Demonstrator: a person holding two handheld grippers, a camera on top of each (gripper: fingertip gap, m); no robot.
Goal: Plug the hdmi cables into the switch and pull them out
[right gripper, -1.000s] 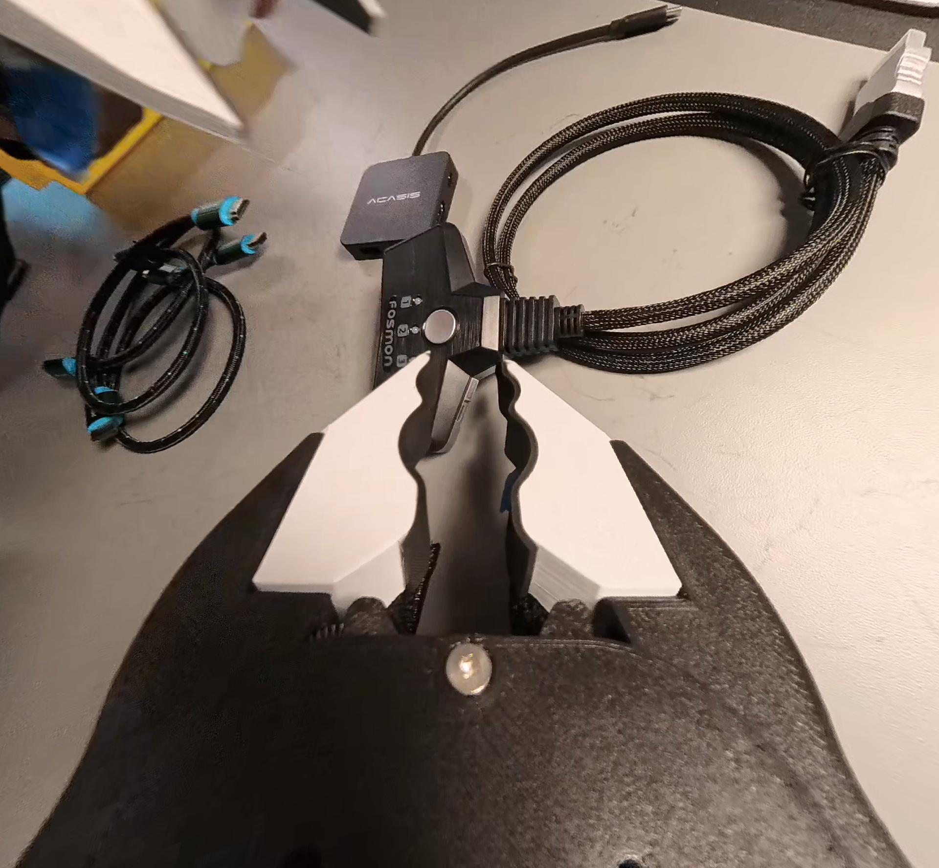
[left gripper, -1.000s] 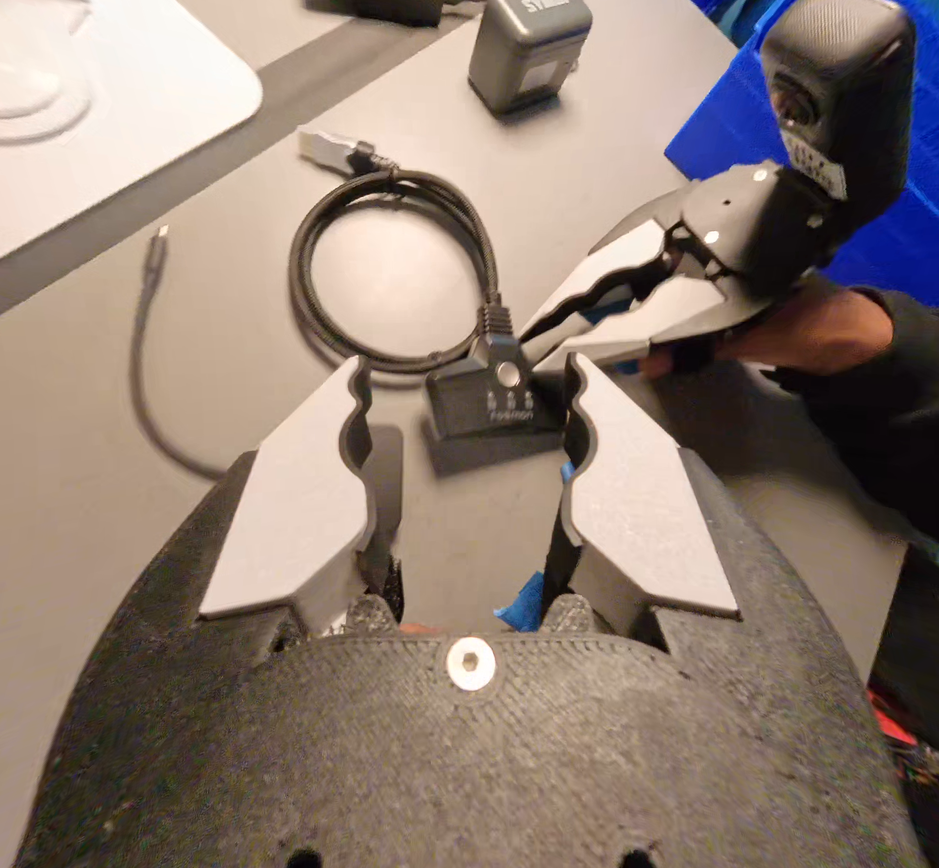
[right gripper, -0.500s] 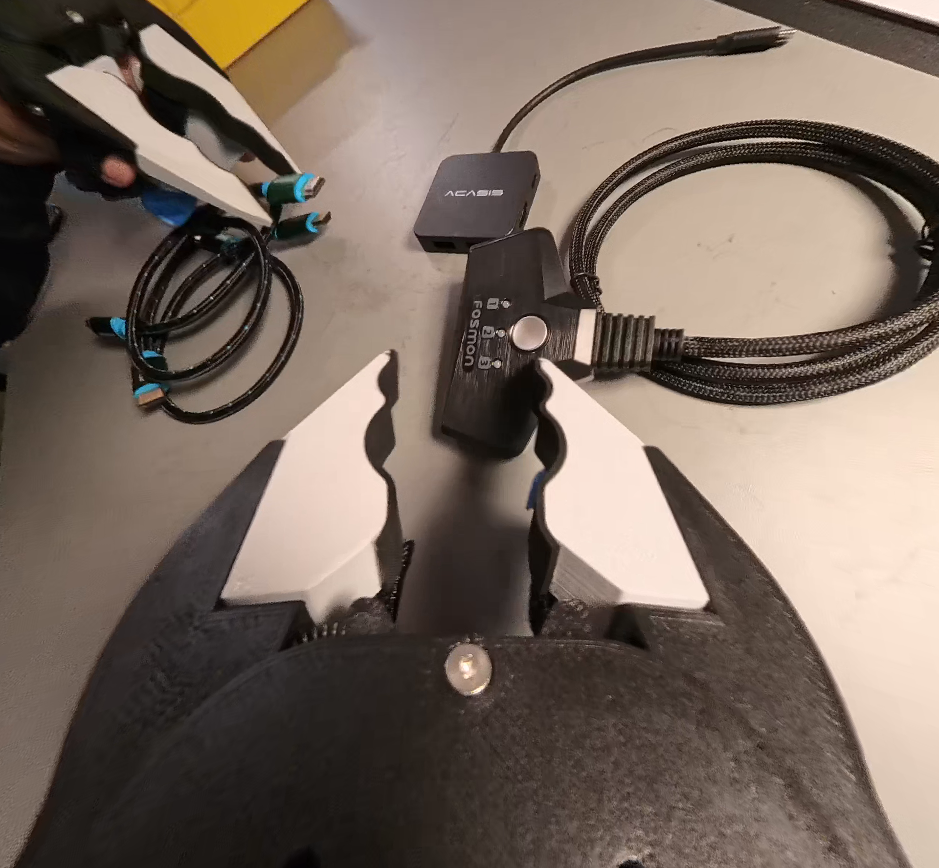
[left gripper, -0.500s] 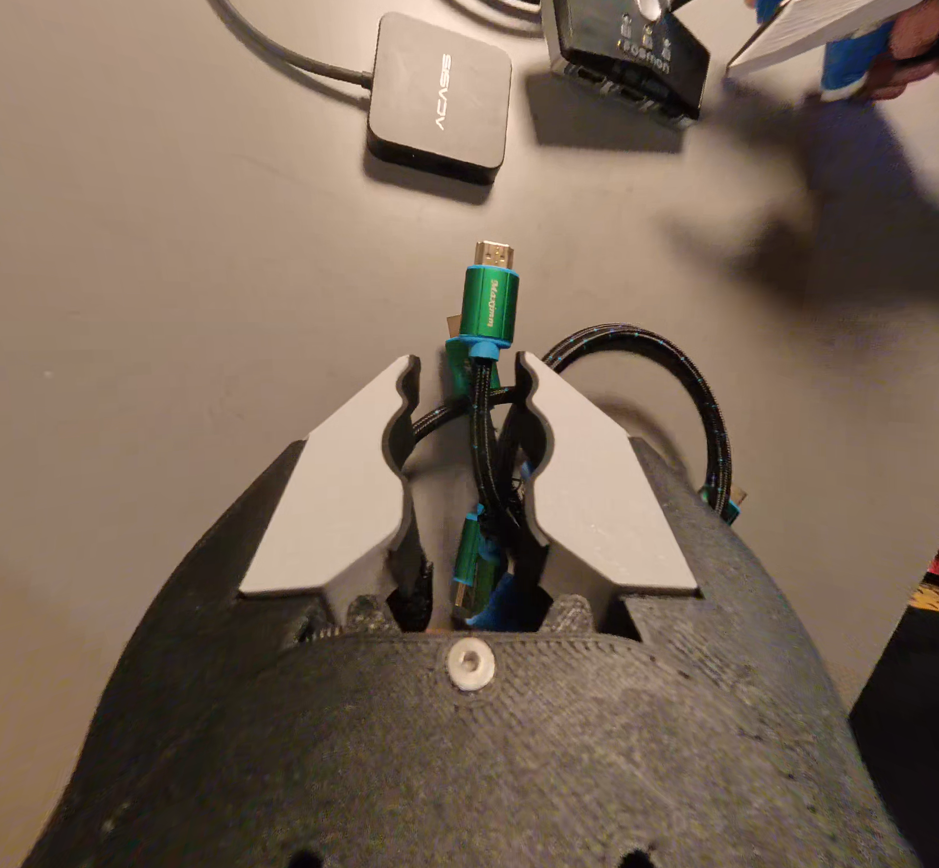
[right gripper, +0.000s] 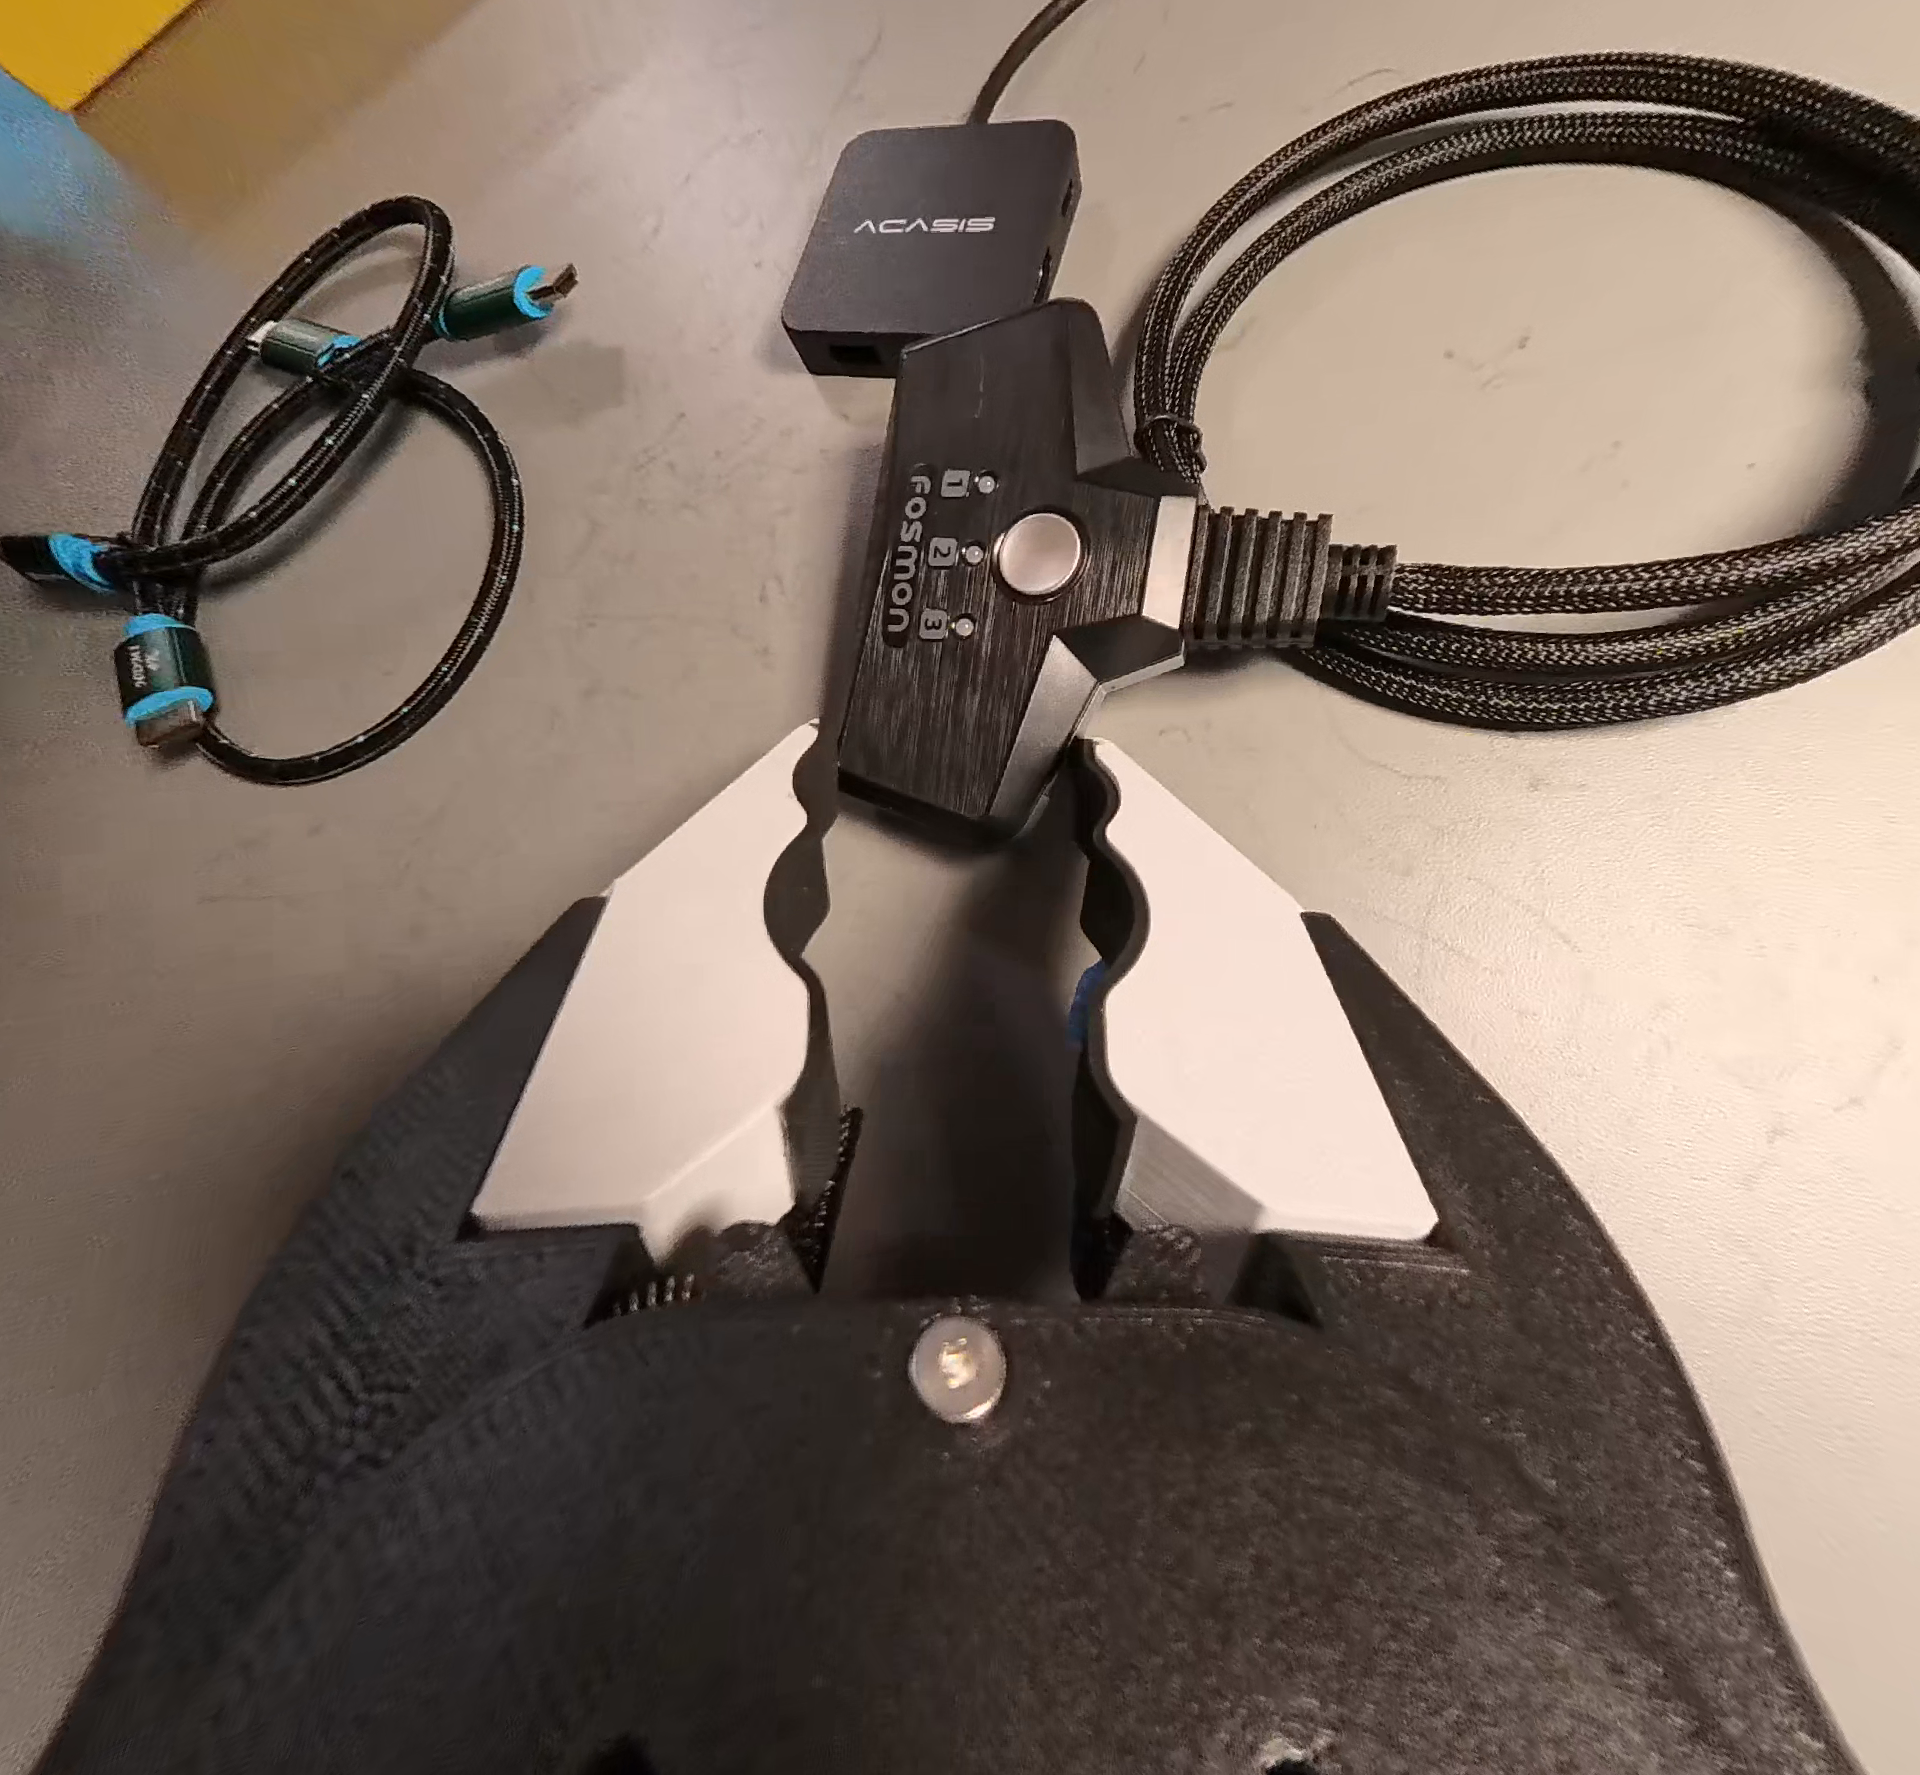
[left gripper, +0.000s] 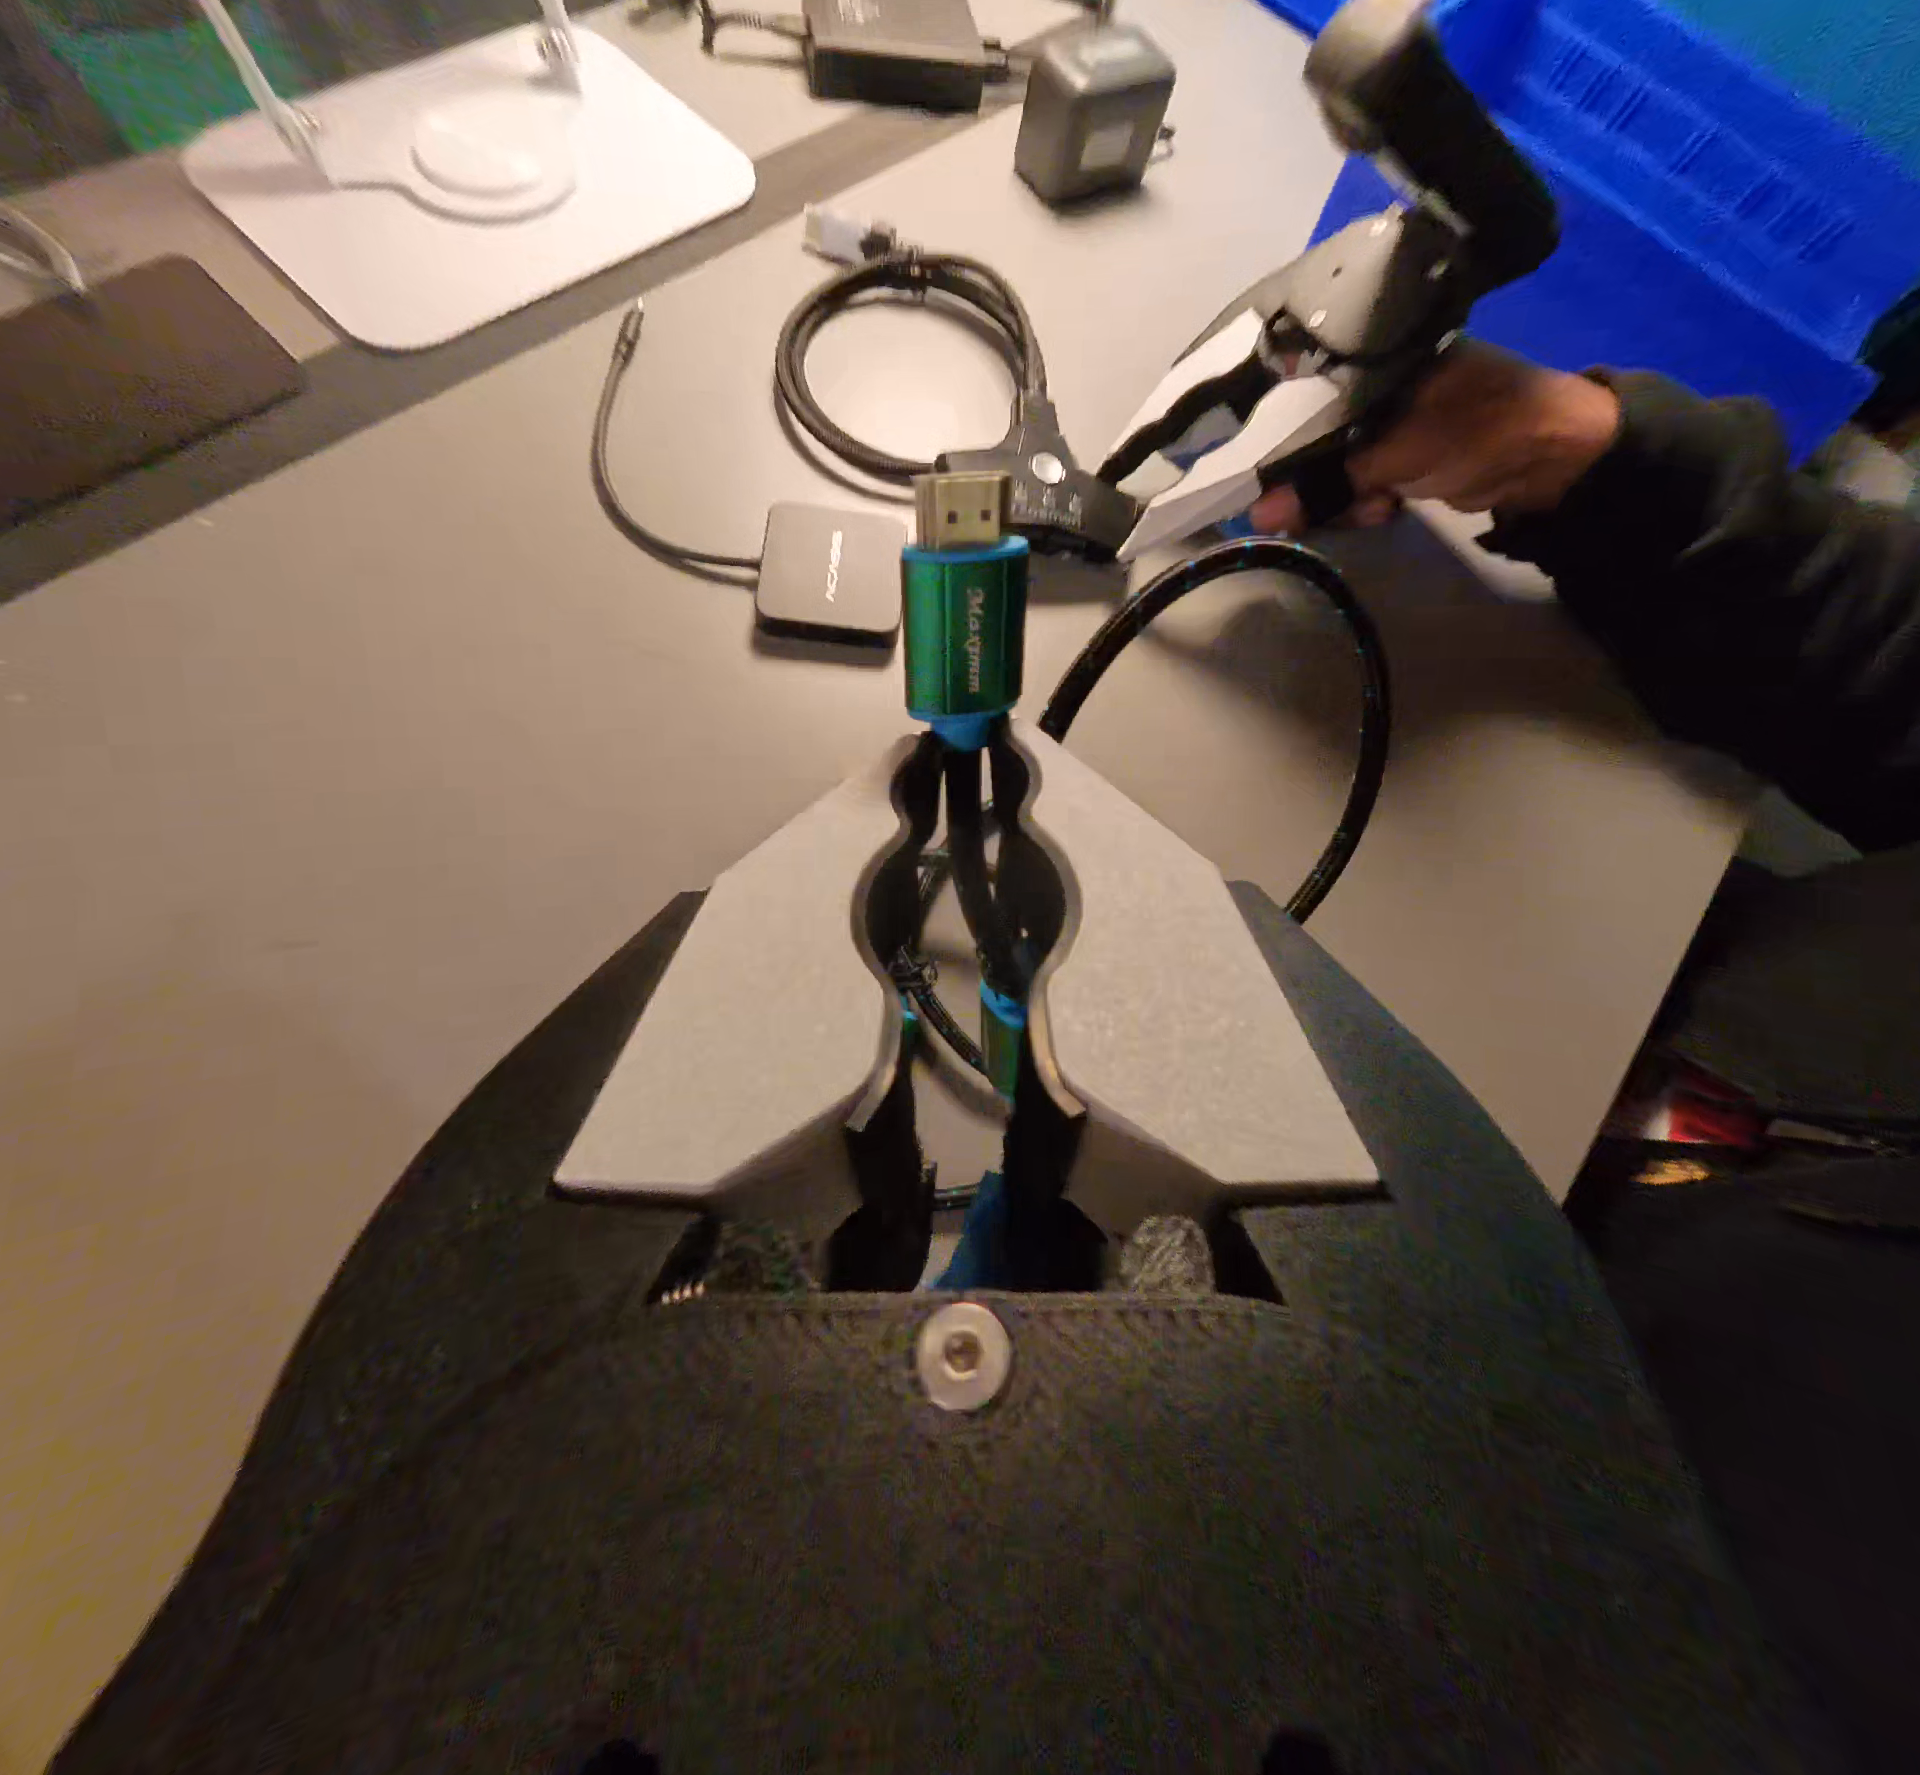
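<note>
The left gripper (left gripper: 961,749) is pinched on the braided cable just behind a green HDMI plug (left gripper: 964,629), whose gold connector tip juts out past the fingertips, clear of the table (left gripper: 312,686). The rest of that cable arcs away to the right in a black loop (left gripper: 1351,707).

The right gripper (right gripper: 951,769) has its jaws closed in on the near end of the black HDMI switch (right gripper: 987,603), one finger at each side; they look to be clamping it, though contact on the right side is hard to confirm. The switch lies flat, its long axis running away from the right gripper, its thick braided cable (right gripper: 1558,603) leaving to the right and its ports apparently on the left edge.

In the left wrist view the switch (left gripper: 1039,494) sits beyond and slightly right of the plug tip, near but apart. The plug's axis points roughly toward it, so insertion likely needs forward travel and levelling.

A square black hub (right gripper: 935,239) sits just beside the switch. A second HDMI cable (right gripper: 312,520) lies coiled well left.
</note>
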